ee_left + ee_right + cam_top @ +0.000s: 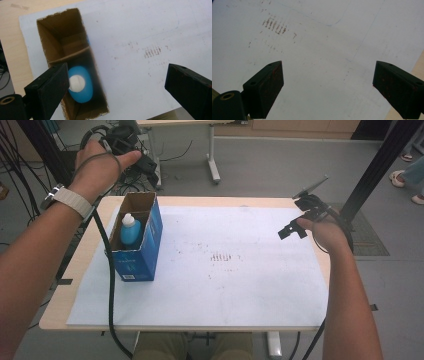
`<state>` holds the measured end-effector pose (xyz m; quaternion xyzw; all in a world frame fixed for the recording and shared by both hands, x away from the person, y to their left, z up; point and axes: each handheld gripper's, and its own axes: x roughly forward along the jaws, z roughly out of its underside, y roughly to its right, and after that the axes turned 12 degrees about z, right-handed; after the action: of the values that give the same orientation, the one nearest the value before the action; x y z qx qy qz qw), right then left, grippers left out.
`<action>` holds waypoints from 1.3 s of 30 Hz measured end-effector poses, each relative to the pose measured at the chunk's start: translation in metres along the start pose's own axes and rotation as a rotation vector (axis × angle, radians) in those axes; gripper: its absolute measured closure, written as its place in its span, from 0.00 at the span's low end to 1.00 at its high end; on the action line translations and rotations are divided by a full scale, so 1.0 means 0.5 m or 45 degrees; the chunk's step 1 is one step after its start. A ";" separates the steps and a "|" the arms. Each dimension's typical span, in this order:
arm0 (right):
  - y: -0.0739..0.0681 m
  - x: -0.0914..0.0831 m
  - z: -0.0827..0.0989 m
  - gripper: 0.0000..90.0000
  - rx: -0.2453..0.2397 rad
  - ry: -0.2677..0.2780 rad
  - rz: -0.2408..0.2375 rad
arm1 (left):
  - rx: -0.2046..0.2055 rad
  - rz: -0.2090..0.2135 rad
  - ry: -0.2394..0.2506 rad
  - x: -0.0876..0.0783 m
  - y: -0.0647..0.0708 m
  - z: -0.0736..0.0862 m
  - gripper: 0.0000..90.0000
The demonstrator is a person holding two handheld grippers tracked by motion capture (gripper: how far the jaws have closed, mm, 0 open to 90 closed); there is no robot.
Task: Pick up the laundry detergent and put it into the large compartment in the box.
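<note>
A blue cardboard box [137, 245] stands open-topped at the left of the white sheet [225, 270]. Inside it sits a blue bottle with a white cap [130, 227], upright in the near compartment behind a cardboard divider. My left gripper [127, 150] is held high above and behind the box, looking straight down into the box [57, 40] at the bottle [80, 83]; it is open [117, 92] and holds nothing. At the table's right edge my right gripper [295, 227] hovers over the sheet, open [328, 90] and with nothing in it.
The sheet [317, 50] carries a patch of small reddish-brown marks [222, 257] near its middle. The wooden table [60, 295] shows around the sheet. Behind stand another table's legs [212, 155], cables on the floor and a black post [380, 165] at the right.
</note>
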<state>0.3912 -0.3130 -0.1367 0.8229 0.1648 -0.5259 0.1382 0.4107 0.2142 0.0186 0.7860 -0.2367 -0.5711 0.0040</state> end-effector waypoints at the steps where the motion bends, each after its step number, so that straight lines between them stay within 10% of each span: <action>1: 0.000 0.000 0.000 0.11 -0.001 -0.001 0.001 | 0.001 0.007 0.001 -0.001 0.002 -0.002 0.07; 21: -0.002 -0.005 0.004 0.10 -0.001 0.007 0.000 | 0.370 0.181 -0.214 0.090 0.060 -0.045 0.06; 39: -0.005 -0.005 0.001 0.10 -0.005 0.005 -0.004 | 0.499 0.248 -0.395 0.198 0.074 -0.054 0.07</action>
<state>0.3888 -0.3110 -0.1347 0.8234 0.1676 -0.5242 0.1387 0.4449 0.1370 -0.0503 0.6486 -0.4149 -0.6248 -0.1297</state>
